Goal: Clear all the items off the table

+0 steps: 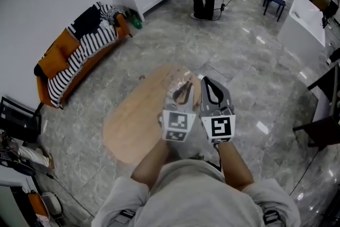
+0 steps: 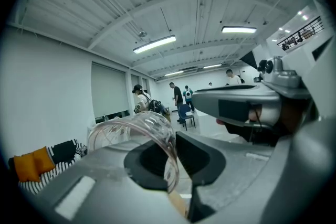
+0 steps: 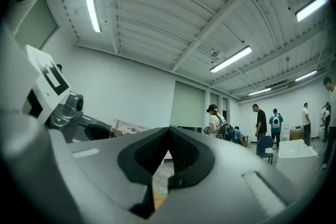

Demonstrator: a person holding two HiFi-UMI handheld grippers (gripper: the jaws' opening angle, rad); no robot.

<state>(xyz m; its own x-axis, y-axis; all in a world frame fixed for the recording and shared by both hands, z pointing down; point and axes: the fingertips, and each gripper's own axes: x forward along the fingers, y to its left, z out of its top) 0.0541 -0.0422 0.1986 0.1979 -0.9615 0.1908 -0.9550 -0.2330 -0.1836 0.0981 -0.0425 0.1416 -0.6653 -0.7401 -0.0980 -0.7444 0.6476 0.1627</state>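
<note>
Clear plastic cup [image 1: 179,84], or something much like one, is lifted above the far end of the counter [image 1: 133,119], just above the middle of the head view. It is held by the left tool [image 1: 183,94]. In the left gripper view the left tool's [image 2: 173,161] jaws are clamped on the cup's [image 2: 137,131] thin wall, with its round rim arching up and leftward out of the grip. The right tool [image 1: 211,91] sits just beside it to the right. Its own view shows its [image 3: 167,153] dark pads closed together with nothing between them.

I judge this to be the carry-away step: the cup is clear of the wood and needs taking off to wherever the cleared things go. That move calls for a steady, gentle pinch, since a wall this thin would likely buckle or slip if squeezed harder or swung fast.

The cup is transparent, glossy and slightly crinkled, with a rolled circular lip. The counter is a smooth, pale wooden oval, and its visible surface looks bare. The tools are matte grey plastic with black ribbed pads, and each carries a cube with square black-and-white markers.
</note>
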